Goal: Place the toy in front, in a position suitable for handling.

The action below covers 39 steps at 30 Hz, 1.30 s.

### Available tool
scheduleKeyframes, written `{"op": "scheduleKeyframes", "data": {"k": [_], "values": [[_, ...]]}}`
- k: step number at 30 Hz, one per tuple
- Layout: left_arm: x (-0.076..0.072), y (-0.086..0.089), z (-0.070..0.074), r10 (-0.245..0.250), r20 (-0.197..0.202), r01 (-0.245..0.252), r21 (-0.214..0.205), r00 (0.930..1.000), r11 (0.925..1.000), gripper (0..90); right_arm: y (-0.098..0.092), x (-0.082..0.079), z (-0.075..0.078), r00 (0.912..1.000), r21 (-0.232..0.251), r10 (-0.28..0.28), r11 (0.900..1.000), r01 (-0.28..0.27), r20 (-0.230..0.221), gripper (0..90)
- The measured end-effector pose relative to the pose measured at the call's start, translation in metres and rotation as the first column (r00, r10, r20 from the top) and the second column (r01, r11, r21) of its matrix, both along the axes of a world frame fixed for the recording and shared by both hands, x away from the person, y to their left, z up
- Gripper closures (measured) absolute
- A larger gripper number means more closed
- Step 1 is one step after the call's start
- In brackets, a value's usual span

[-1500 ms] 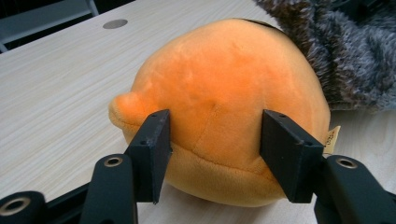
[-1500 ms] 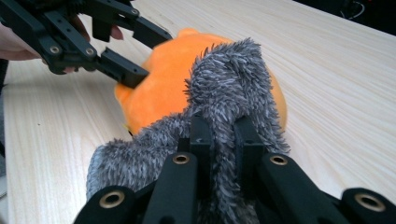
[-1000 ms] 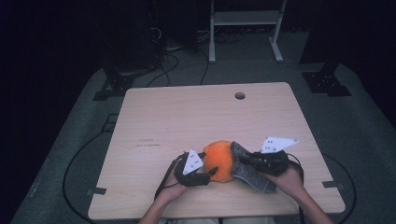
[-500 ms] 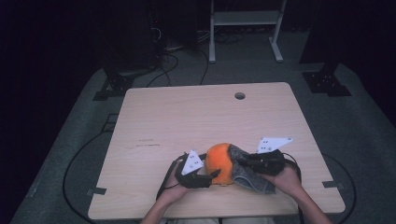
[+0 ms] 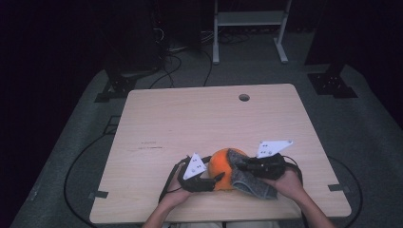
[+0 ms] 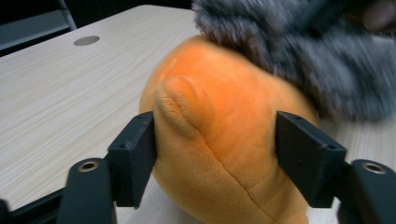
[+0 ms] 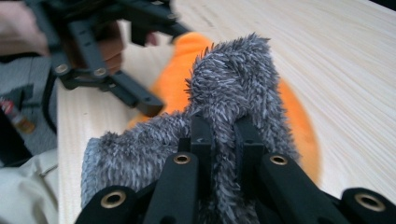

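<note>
We see an orange plush toy resting on the wooden table, close to the near edge and a little right of the middle. A grey fuzzy cloth is draped over the toy's right side and trails down onto the table beside it.

Our left gripper comes at the toy from the left. In the left gripper view its two black fingers stand on either side of the plush body, each pressing into the soft orange surface, so they pinch the toy with a wide gap between them. The jaws have just been opening a little, with the toy between them.

Our right gripper sits just right of the toy. In the right gripper view its fingers are drawn close together on a fold of the grey cloth, whose pile bulges up above them, with the orange toy lying under and behind the fabric.

A round hole sits in the table near its far edge, well apart from both hands
</note>
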<state>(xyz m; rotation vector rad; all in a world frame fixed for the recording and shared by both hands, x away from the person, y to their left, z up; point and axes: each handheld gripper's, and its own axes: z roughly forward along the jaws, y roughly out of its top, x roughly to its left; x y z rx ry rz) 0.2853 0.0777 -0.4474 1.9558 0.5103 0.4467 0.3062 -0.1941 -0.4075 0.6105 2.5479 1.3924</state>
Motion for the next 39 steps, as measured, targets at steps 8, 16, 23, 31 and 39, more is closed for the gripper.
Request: {"op": "scheduleKeyframes", "data": {"k": [8, 16, 23, 31, 39], "values": [[-0.003, -0.002, -0.001, -0.025, 0.028, 0.024, 0.025, 0.9993, 0.9994, 33.9, -0.037, 0.005, -0.011, 0.9927, 0.028, -0.092, 0.9952, 0.094, -0.078, 80.8], [-0.011, -0.004, -0.002, -0.05, 0.087, 0.043, 0.08, 0.995, 0.9959, 35.2, 0.006, 0.011, 0.022, 0.9995, 0.01, 0.022, 0.9997, -0.022, -0.021, 80.6], [-0.008, 0.003, -0.005, -0.057, 0.064, 0.053, 0.075, 0.9963, 0.9958, 35.7, -0.002, 0.023, 0.01, 0.9981, 0.012, -0.029, 0.9995, 0.03, -0.054, 80.7], [-0.005, 0.006, -0.006, -0.055, 0.048, 0.052, 0.077, 0.9973, 0.9957, 35.5, -0.039, 0.022, -0.019, 0.9847, 0.053, -0.122, 0.9903, 0.129, -0.124, 80.7], [0.0, 0.014, -0.01, -0.03, 0.014, 0.028, 0.068, 0.9995, 0.9973, 34.9, -0.056, 0.014, -0.036, 0.9734, 0.029, -0.152, 0.9868, 0.159, -0.171, 80.7]]}}
